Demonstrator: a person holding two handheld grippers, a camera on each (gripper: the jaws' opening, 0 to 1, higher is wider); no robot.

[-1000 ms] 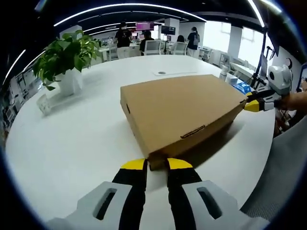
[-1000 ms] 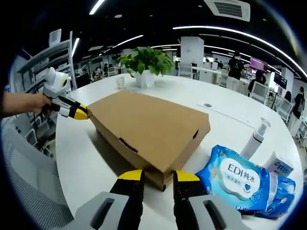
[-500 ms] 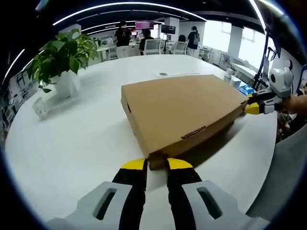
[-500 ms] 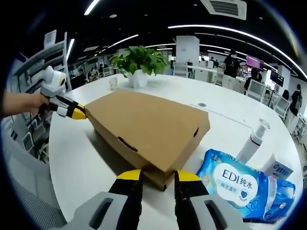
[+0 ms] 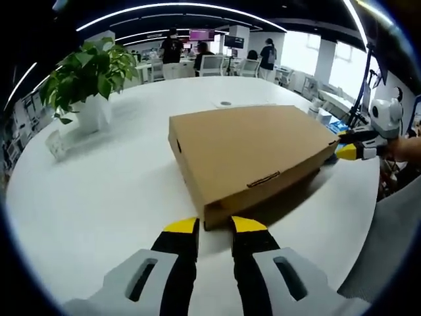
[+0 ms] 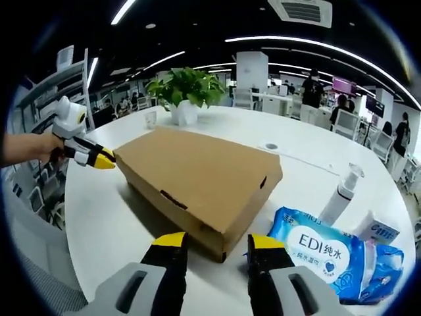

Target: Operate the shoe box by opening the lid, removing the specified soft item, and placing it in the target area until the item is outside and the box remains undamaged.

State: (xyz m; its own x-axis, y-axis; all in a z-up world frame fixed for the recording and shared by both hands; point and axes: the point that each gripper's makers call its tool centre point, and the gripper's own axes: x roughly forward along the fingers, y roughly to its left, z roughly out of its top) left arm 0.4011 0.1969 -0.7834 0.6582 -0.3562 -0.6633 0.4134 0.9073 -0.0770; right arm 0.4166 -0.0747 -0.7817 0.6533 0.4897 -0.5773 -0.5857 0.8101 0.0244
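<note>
A shut brown cardboard shoe box (image 5: pixel 253 148) lies flat on the round white table (image 5: pixel 99 191), lid down with its tuck tab in the front slot. My left gripper (image 5: pixel 215 227) is open, its yellow-tipped jaws either side of the box's near corner, just short of it. In the right gripper view the same box (image 6: pixel 197 174) has its other corner in front of my right gripper (image 6: pixel 219 241), whose jaws stand open and wider apart. Each gripper also appears at the box's far corner: the right gripper (image 5: pixel 348 150) and the left gripper (image 6: pixel 99 158), each held by a hand.
A potted plant (image 5: pixel 85 72) and a small glass (image 5: pixel 58 141) stand at the table's far side. A blue wet-wipes pack (image 6: pixel 329 253), a pump bottle (image 6: pixel 342 194) and a small white carton (image 6: pixel 375 230) lie right of the box. People and desks fill the background.
Both grippers' jaws have spread, the right one more clearly. Both views have drawn back slightly from the box corners. The box has not moved.
</note>
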